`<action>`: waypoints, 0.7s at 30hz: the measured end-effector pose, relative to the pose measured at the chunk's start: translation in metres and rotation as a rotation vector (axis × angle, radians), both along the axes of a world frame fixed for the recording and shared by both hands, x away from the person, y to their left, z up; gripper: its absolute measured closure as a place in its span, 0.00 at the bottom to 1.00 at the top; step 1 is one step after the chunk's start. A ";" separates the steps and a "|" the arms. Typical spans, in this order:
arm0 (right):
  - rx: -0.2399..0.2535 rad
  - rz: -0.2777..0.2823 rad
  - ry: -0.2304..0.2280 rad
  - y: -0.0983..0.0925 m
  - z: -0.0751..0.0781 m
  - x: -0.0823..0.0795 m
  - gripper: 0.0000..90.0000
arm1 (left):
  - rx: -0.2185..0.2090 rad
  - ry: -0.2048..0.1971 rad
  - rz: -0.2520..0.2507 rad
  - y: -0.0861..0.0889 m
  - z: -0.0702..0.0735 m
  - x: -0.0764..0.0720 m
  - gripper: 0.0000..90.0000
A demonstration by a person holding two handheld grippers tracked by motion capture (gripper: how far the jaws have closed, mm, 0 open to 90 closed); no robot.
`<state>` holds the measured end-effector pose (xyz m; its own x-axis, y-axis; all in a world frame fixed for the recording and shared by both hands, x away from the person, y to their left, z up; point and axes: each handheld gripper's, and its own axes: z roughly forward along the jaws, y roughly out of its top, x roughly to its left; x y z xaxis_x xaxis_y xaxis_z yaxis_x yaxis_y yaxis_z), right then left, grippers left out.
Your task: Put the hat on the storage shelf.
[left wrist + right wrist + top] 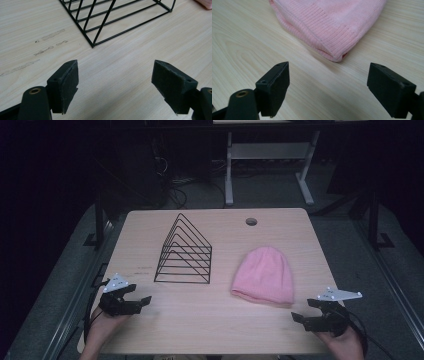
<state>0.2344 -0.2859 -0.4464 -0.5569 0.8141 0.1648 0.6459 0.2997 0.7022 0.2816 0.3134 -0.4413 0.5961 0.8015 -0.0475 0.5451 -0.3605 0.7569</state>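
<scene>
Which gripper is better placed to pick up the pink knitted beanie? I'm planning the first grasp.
Probably the right gripper: its open jaws point at the pink knitted beanie, whose ribbed brim lies just ahead. The left gripper, also open, faces the black wire rack.

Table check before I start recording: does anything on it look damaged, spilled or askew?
Only small things: pale scuff marks on the table left of the rack, and a bit of red peeking from the hat at its brim corner. Nothing spilled.

Left hand-held gripper (131,301) and right hand-held gripper (306,316) hover low, jaws spread wide.
</scene>
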 end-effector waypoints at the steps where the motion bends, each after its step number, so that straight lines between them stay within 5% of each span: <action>1: -0.004 0.008 0.000 0.000 0.000 0.001 0.20 | 0.001 0.000 0.002 0.000 -0.001 0.000 0.24; 16: -0.027 0.029 -0.020 0.009 0.014 0.006 0.19 | 0.002 0.007 0.009 0.000 -0.002 -0.002 0.24; 21: -0.024 0.062 0.013 0.018 0.018 0.020 0.18 | 0.004 0.004 0.006 0.000 -0.002 -0.002 0.24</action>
